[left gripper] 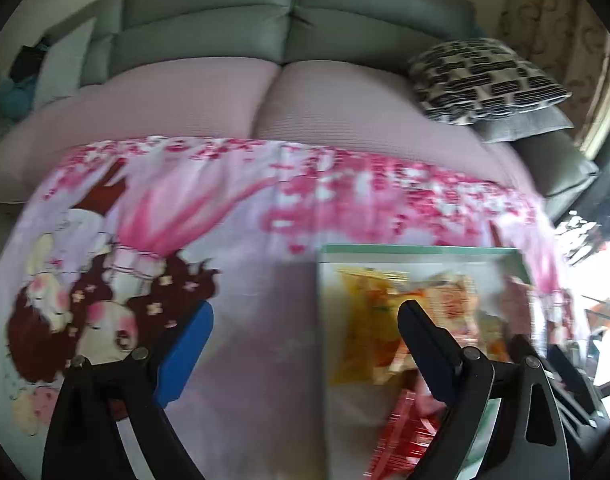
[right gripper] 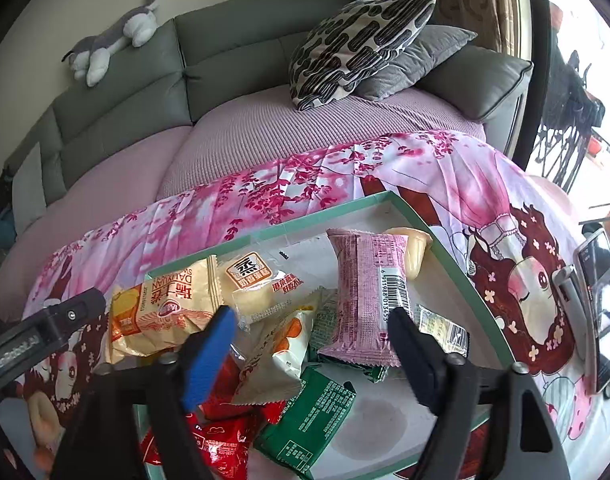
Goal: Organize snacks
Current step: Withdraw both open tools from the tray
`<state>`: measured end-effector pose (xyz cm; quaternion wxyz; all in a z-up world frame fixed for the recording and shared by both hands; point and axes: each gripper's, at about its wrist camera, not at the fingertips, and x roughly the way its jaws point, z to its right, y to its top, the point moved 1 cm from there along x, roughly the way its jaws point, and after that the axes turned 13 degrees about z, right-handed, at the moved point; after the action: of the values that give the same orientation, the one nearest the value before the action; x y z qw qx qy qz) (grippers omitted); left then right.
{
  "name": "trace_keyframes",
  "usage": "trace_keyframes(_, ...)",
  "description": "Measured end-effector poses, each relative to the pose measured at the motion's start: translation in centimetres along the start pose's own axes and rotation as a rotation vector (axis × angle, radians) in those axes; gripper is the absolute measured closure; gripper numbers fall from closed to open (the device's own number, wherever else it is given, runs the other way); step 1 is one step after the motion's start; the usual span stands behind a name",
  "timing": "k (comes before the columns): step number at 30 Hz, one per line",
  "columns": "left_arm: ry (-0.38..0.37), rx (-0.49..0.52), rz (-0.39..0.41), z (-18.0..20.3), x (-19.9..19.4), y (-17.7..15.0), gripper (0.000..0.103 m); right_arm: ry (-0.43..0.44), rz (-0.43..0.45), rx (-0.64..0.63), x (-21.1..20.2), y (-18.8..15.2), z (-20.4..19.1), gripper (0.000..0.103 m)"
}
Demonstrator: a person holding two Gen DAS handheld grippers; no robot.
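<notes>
A white tray with a teal rim (right gripper: 325, 216) lies on a pink cartoon-print cloth (right gripper: 505, 200) and holds several snack packets. Among them are a pink packet (right gripper: 369, 292), an orange-and-white one (right gripper: 165, 312), a clear cake wrapper (right gripper: 265, 284), a white-and-orange one (right gripper: 277, 356), a green one (right gripper: 309, 420) and red ones (right gripper: 221, 444). My right gripper (right gripper: 311, 316) hangs open above these packets, its pads touching none. My left gripper (left gripper: 305, 312) is open over the cloth at the left rim of the tray (left gripper: 417, 249), with nothing between its fingers. That view is blurred.
A grey sofa (right gripper: 233, 48) with a pink seat cover stands behind the cloth. A patterned cushion (right gripper: 353, 44) and a grey one (right gripper: 421, 60) lie at its right end. A plush toy (right gripper: 109, 40) sits on the backrest. A phone on a stand (right gripper: 597, 304) is at the right.
</notes>
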<state>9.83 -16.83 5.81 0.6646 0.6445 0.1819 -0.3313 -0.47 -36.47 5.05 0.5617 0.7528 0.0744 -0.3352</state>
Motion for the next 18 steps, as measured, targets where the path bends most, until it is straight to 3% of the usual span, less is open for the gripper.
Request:
trace_keyframes(2,0.045,0.007,0.0,-0.6,0.2,-0.1,0.009,0.004,0.001,-0.008,0.0,-0.1,-0.3,0.0)
trace_keyframes(6,0.108,0.011,0.003,-1.6,0.7,-0.3,0.007,0.003,0.008,-0.036,0.1,-0.2,-0.7,0.0)
trace_keyframes(8,0.142,0.026,0.002,-2.0,1.2,-0.5,0.0,-0.002,0.015,-0.044,0.1,-0.2,-0.8,0.0)
trace_keyframes(11,0.227,0.079,0.006,-2.5,1.9,-0.7,0.0,-0.01,0.03,-0.058,0.0,-0.2,-1.0,0.0)
trace_keyframes(18,0.211,0.057,-0.012,-3.5,2.3,-0.7,0.0,-0.002,0.036,-0.079,0.0,-0.3,-1.4,0.0)
